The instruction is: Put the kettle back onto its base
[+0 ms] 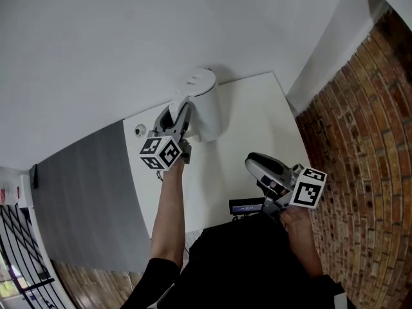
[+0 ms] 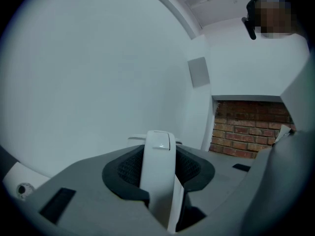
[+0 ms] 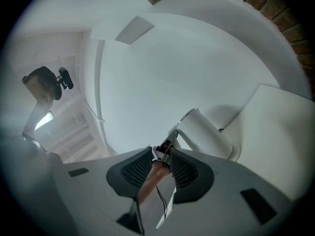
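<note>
Left gripper (image 1: 181, 113): jaws pinching the kettle (image 1: 207, 103) by its handle (image 2: 158, 173). Kettle upright at the back of the counter (image 1: 257, 118), right by the wall. Right gripper (image 1: 252, 163) well apart from it, nearer the front edge, jaws spread, nothing between them.

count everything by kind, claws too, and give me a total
kettle: 1
claws: 2, left claw and right claw
table: 1
round thing: 1
dark gadget: 1
total: 6
</note>
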`<state>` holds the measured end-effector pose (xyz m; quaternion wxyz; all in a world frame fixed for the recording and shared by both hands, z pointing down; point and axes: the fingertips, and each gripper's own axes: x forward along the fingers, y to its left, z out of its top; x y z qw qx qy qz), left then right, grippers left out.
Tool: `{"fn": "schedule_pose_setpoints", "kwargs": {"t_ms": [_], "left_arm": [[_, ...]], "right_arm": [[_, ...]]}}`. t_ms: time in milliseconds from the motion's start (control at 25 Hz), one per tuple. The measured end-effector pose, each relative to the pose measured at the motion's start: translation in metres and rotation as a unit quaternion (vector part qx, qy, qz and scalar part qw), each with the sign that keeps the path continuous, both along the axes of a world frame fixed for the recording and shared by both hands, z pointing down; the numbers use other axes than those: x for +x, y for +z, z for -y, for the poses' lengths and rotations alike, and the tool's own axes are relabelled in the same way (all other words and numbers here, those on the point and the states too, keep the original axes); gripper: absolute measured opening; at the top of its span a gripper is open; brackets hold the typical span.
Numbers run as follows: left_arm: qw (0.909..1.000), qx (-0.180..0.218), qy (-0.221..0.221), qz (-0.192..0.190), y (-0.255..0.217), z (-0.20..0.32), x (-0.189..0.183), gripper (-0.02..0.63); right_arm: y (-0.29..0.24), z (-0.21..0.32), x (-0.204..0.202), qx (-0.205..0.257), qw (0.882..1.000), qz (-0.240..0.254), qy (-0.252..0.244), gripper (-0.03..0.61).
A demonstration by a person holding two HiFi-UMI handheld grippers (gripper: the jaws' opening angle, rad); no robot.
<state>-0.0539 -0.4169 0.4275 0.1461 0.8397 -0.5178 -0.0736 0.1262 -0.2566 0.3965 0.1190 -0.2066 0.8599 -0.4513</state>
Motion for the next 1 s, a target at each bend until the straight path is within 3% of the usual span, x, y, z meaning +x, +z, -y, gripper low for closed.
{"fn": "schedule_pose_setpoints", "kwargs": {"t_ms": [760,1000], "left_arm": [[0.9998,0.006,-0.016,0.002,0.007,0.014,0.007,0.169],[0.9997,0.014,-0.010,0.020,0.006,0.014,0.018,0.169]], "right_arm": [[0.002,0.003,0.001,-0.004,1.000,0.001,0.000,0.101],[0.003,0.005,-0.001,-0.005,1.000,0.000,-0.001,0.101]]}}
